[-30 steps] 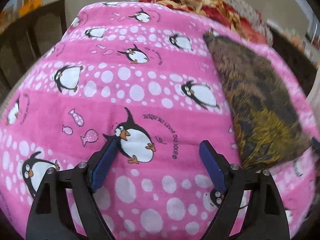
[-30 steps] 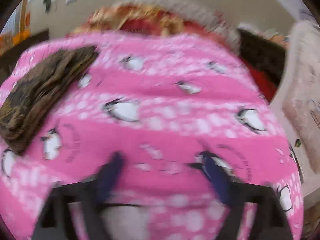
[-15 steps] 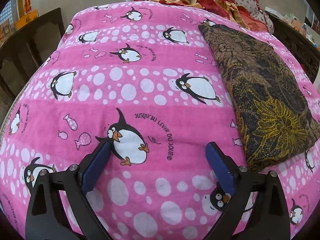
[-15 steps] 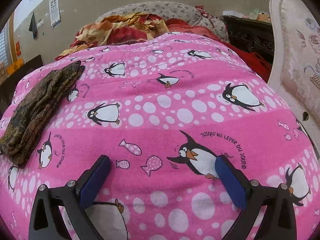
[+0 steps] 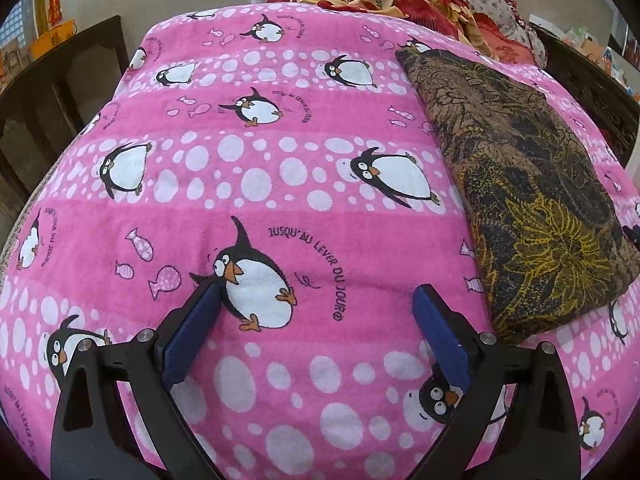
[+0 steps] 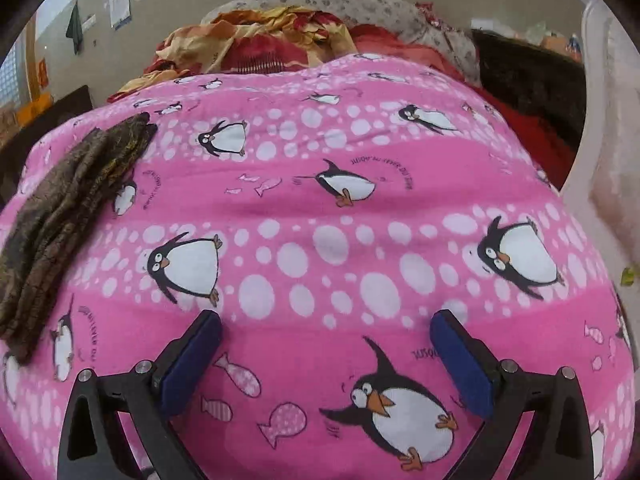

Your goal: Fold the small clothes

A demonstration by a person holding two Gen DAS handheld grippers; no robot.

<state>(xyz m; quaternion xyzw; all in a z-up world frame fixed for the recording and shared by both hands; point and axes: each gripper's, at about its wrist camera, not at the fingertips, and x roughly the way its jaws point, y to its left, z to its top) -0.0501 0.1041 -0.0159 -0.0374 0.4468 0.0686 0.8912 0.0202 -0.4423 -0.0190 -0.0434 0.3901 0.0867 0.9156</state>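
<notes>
A folded brown cloth with a black and yellow flower print (image 5: 520,196) lies on the pink penguin blanket (image 5: 280,184), to the right of my left gripper (image 5: 318,294). That gripper hangs over the blanket with its blue pads wide apart and nothing between them. In the right wrist view the same folded cloth (image 6: 68,216) lies at the far left. My right gripper (image 6: 326,320) is open over bare pink blanket (image 6: 320,208), well to the right of the cloth and holding nothing.
A heap of red and yellow bedding (image 6: 260,44) and a grey patterned pillow (image 6: 340,4) sit at the far end of the bed. Dark wooden furniture (image 5: 60,80) stands to the left, and a pale upholstered chair back (image 6: 608,140) rises at the right edge.
The left gripper's jaws have spread wider, and the cloth lies free beside it. The right gripper has slid across the blanket; its view went from blurred to sharp.
</notes>
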